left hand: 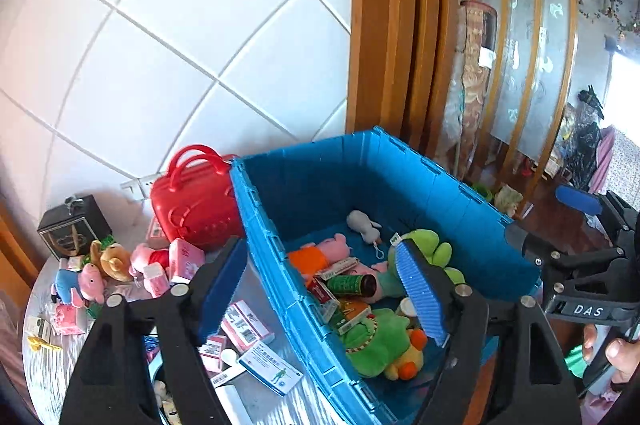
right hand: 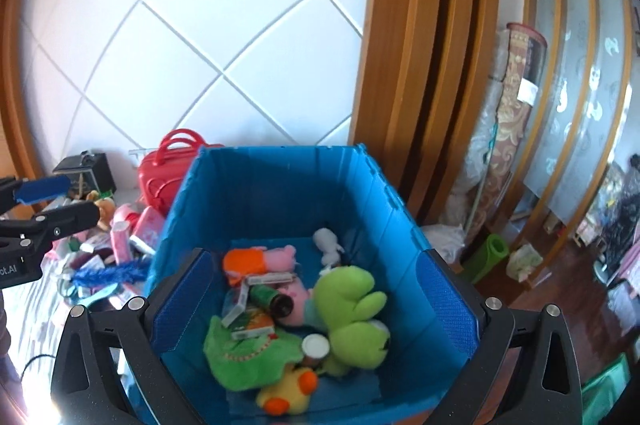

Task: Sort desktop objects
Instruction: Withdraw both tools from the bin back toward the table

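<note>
Two black hand-held grippers with blue ribbed pads hover above a deep blue plastic folding crate (right hand: 280, 193) that stands on a counter (left hand: 52, 361) covered in a pale patterned cloth, against a white tiled wall.

The right gripper (right hand: 316, 301) is released, its jaws spread wide with nothing between them, and it points down into the crate from above the near rim. The left gripper (left hand: 324, 285) is also released and empty; its jaws straddle the crate's left wall, one pad over the counter and one over the crate's inside. A hand (left hand: 616, 357) grasps the right gripper's handle at the right edge of the left wrist view.

Inside the crate lies a jumble of sorted things: a large green plush frog (right hand: 352, 317), a flat green plush toy (right hand: 248, 357) with a yellow and orange plush duck (right hand: 288, 393) beside it, a pink plush pig in an orange top (right hand: 260, 261), a small grey-white plush toy (right hand: 328, 245), a dark green bottle lying on its side (right hand: 272, 299), a white-capped container (right hand: 316, 345) and several small flat boxes.

On the counter to the left of the crate remain a glossy red plastic handbag-shaped case (left hand: 196, 205) touching the crate wall, a black square box (left hand: 74, 225), small pink and blue plush toys (left hand: 80, 283), pink packets (left hand: 184, 261) and white medicine boxes (left hand: 272, 367).
</note>
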A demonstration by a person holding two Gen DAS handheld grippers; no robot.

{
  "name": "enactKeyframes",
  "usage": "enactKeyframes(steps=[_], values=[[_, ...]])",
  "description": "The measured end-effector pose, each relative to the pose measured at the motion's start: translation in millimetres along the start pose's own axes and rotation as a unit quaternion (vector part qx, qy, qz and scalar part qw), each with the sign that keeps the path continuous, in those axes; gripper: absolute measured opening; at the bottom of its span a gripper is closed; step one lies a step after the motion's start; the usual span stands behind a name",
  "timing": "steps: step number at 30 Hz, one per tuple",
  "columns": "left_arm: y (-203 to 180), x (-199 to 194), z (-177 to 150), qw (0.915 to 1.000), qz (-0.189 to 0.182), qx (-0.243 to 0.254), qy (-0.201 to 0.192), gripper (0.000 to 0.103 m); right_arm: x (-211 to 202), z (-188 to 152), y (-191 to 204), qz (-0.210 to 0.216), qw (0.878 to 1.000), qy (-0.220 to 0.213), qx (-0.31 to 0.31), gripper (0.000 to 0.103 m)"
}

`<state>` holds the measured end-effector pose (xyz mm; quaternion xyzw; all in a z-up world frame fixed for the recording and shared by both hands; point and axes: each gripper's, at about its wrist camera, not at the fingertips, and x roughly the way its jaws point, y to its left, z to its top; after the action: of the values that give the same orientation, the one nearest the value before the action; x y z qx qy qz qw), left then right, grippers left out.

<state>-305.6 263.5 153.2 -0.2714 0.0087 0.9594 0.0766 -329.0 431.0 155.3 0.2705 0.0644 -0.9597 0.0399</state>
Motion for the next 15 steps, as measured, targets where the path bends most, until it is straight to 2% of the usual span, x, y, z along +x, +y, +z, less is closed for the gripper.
enactKeyframes(steps=[2, 6, 9, 11, 15], values=[[12.5, -20.4, -20.2, 0.9994, 0.016, -0.012, -0.029, 0.089, -16.0, -13.4, 19.5, 0.007, 1.0, -0.006, 0.002, 0.103], [37.4, -48.4, -58.1, 0.9966, 0.047, -0.02, -0.065, 0.092, -33.1, -41.1, 59.5, 0.011, 1.0, -0.013, 0.017, 0.103], [52.4, -60.0, -83.1, 0.996, 0.065, -0.012, -0.061, 0.092, -39.9, -60.9, 85.0, 0.008, 0.999, -0.01, 0.046, 0.103], [65.3, -65.9, -98.4, 0.9959, 0.07, -0.021, -0.054, 0.092, -45.0, -74.4, 104.3, 0.024, 0.998, -0.004, 0.058, 0.103], [95.9, -75.4, -131.4, 0.994, 0.093, -0.048, -0.033, 0.092, -48.5, -101.2, 141.0, 0.016, 0.998, 0.008, 0.061, 0.103]])
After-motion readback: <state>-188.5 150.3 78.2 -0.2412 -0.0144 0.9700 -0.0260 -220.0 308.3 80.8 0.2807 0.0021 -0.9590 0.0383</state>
